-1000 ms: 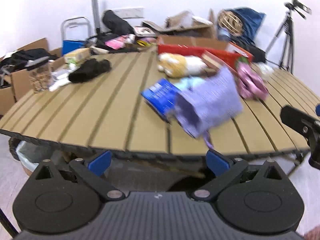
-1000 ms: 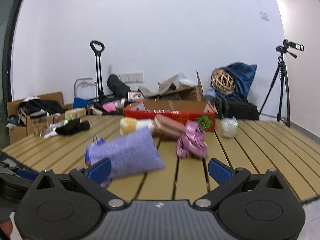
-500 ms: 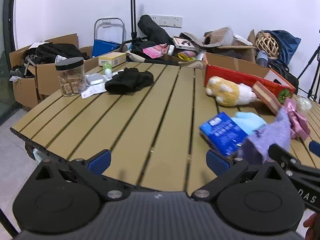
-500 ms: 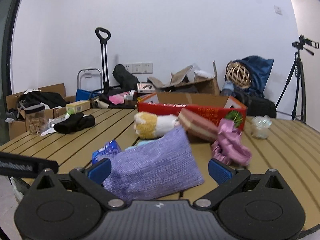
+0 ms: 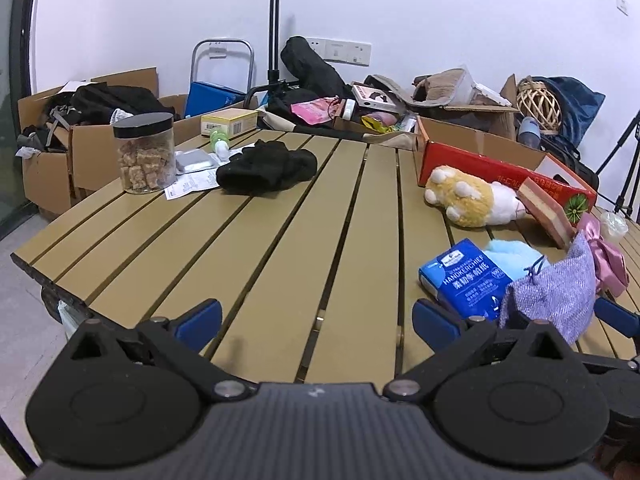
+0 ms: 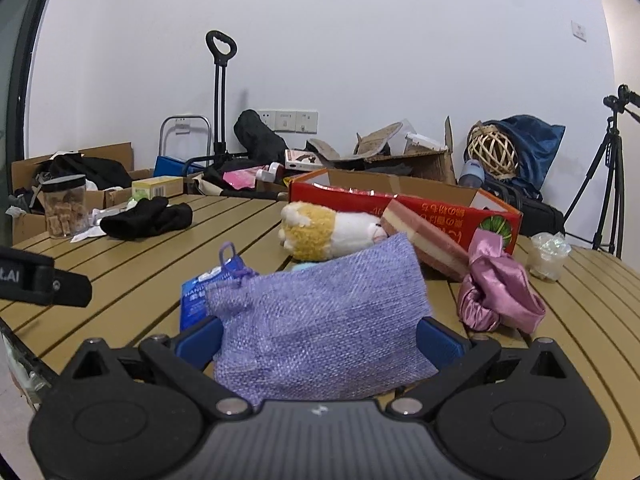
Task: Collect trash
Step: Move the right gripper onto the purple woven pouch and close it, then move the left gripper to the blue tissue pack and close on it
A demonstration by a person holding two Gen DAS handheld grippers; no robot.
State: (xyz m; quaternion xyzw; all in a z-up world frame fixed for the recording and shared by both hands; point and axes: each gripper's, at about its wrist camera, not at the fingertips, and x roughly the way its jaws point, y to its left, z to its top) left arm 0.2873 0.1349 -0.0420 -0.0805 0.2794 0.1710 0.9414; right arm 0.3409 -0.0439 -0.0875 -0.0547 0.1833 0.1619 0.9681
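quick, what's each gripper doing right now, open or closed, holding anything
Left gripper: open, holding nothing.
Right gripper: the purple pouch sits between its fingers; grip cannot be told.

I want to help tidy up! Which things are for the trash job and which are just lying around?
Probably for the job: purple pouch, held in the right claw; left claw, open; crumpled plastic; paper slips.
Just lying about: plush toy; jar; black cloth; red box.

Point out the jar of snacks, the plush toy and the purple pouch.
Jar of snacks (image 5: 145, 156): left wrist view, on its clear side wall.
Plush toy (image 5: 466, 200): left wrist view, on its yellow body.
Purple pouch (image 6: 320, 316): right wrist view, on the woven front face.
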